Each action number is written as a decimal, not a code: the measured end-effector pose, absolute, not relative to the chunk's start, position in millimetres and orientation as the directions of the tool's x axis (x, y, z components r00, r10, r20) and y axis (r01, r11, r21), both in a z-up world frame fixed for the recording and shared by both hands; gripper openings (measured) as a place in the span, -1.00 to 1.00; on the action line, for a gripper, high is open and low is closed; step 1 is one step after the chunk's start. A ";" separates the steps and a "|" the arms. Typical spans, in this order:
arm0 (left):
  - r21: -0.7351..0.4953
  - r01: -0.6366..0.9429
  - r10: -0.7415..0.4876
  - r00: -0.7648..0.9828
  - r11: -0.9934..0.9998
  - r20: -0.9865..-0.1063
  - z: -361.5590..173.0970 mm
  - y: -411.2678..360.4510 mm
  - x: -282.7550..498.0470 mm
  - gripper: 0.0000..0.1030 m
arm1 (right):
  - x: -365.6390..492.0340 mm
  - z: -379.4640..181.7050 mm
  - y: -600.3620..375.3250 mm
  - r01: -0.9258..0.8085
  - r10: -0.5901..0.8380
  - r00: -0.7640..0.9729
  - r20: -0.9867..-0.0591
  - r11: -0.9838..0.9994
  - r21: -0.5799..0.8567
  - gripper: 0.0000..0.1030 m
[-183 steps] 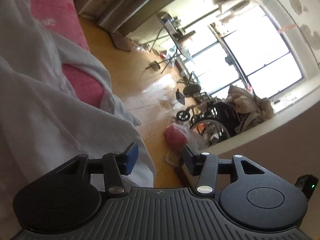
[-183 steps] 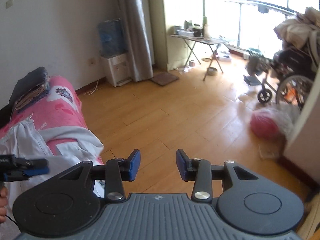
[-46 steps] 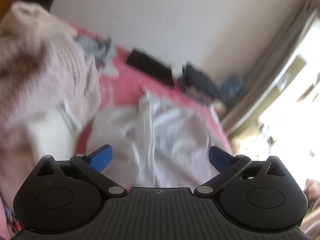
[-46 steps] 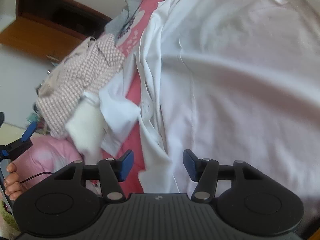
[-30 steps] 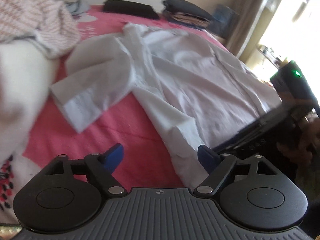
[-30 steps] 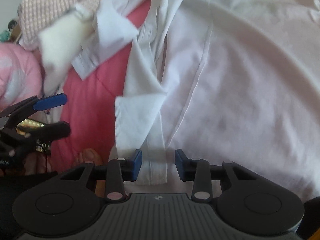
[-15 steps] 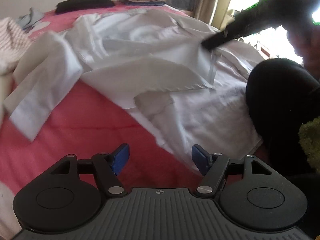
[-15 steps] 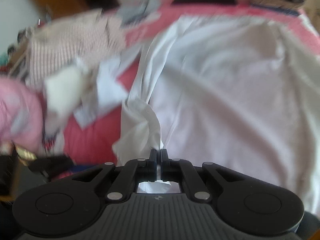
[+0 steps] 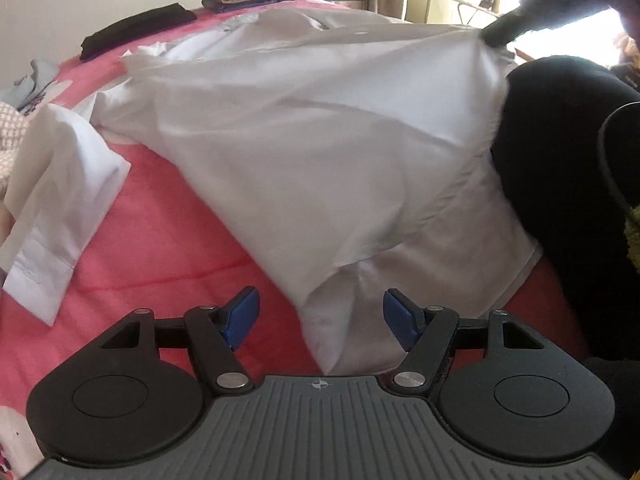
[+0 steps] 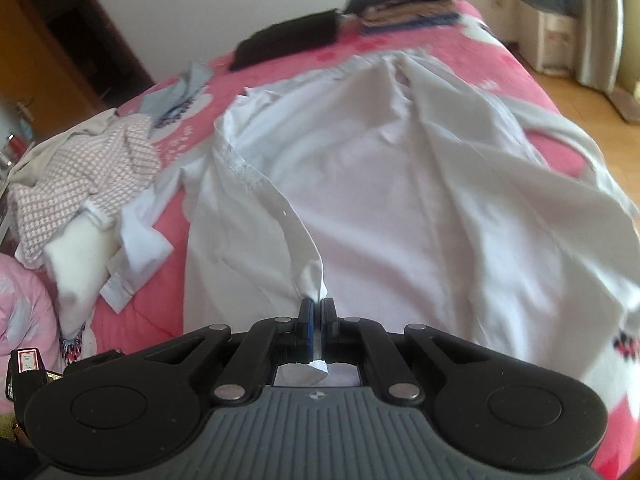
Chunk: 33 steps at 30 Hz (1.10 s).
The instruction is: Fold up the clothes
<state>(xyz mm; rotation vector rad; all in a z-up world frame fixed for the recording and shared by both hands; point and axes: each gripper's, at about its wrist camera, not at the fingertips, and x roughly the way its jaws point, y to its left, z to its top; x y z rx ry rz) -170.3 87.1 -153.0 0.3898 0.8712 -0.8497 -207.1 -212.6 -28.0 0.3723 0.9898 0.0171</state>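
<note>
White shirt [image 10: 400, 200] lies spread across the pink bed [image 9: 160, 248]; right gripper [image 10: 317, 316] pinches its front edge, lifting; left gripper [image 9: 318, 320] hangs spread around the hem corner; next, probably clamp there and fold over.

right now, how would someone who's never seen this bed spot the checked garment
Start at the pink bed with the big white shirt spread across it. Look left of the shirt, beside its loose sleeve: the checked garment lies crumpled in a heap. It alone has a small pink-and-white check; its neighbours are plain.
</note>
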 end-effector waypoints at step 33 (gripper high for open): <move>-0.138 0.907 -0.578 0.131 0.397 -0.805 -142.2 89.1 -182.6 -0.02 | -208.1 -34.8 -233.2 0.194 0.277 0.591 -0.758 0.863 0.467 -0.95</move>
